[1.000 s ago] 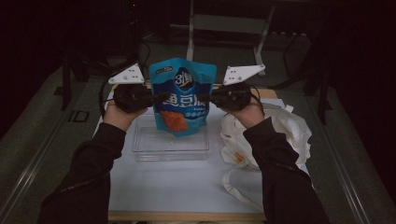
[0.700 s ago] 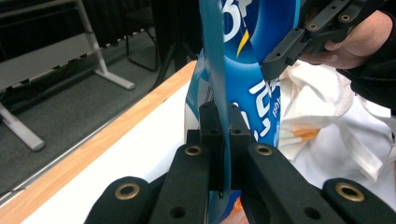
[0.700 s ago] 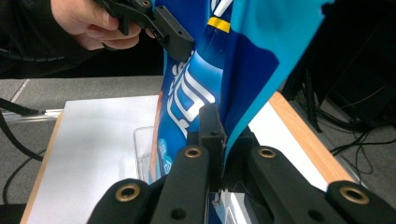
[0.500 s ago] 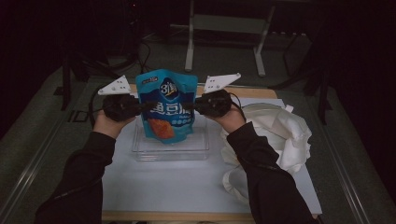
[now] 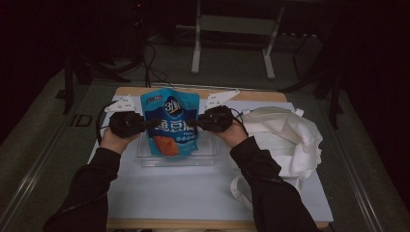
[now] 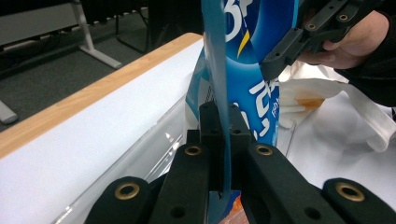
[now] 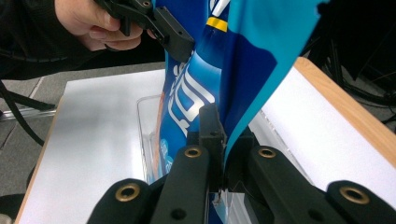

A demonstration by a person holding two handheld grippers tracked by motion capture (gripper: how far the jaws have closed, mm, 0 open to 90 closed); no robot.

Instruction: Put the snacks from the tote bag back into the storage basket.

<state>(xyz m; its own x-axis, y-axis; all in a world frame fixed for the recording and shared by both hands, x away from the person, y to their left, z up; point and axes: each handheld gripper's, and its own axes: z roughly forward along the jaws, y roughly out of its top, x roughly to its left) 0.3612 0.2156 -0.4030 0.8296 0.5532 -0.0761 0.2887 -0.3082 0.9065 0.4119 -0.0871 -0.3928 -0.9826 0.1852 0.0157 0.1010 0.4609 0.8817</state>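
Counter (image 5: 193,193) under white sheet; white cloth bag (image 5: 285,140) heaped at 3 o'clock. Clear plastic tray (image 5: 176,157) at centre. Blue snack pouch (image 5: 170,121) upright above tray (orange print low). Left gripper (image 5: 145,124) jaws pinch its 9 o'clock edge, right gripper (image 5: 193,121) jaws its 3 o'clock edge.

Pouch (image 5: 171,123) above tray (image 5: 208,153), between grippers; cloth (image 5: 285,133) right.
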